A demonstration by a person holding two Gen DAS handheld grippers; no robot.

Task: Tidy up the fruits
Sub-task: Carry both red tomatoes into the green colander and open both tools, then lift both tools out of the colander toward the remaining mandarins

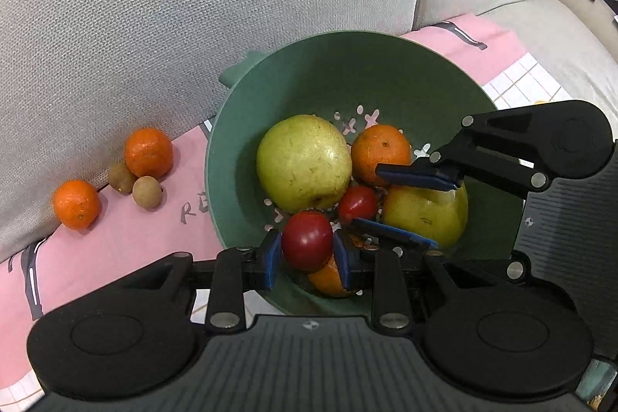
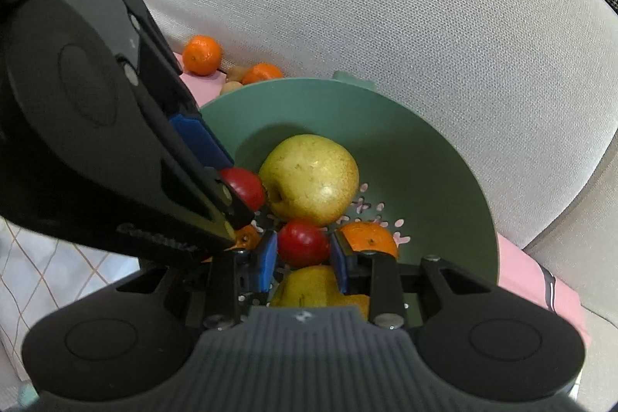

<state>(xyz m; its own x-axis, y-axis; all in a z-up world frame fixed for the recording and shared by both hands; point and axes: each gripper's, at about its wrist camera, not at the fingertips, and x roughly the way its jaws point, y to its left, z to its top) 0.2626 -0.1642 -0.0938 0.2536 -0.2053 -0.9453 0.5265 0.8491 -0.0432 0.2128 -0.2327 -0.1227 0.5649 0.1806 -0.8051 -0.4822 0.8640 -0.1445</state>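
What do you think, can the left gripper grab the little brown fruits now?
Probably not yet: the left gripper is shut on a red fruit over the bowl; the brown fruits lie unblocked.

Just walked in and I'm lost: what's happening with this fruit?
Fruit is being gathered into a green bowl on a sofa. Both grippers are down in it: the left gripper is around one red fruit, the right gripper around another red fruit. Two pears and oranges lie inside. Two oranges and two small brown fruits wait outside on the pink cloth.
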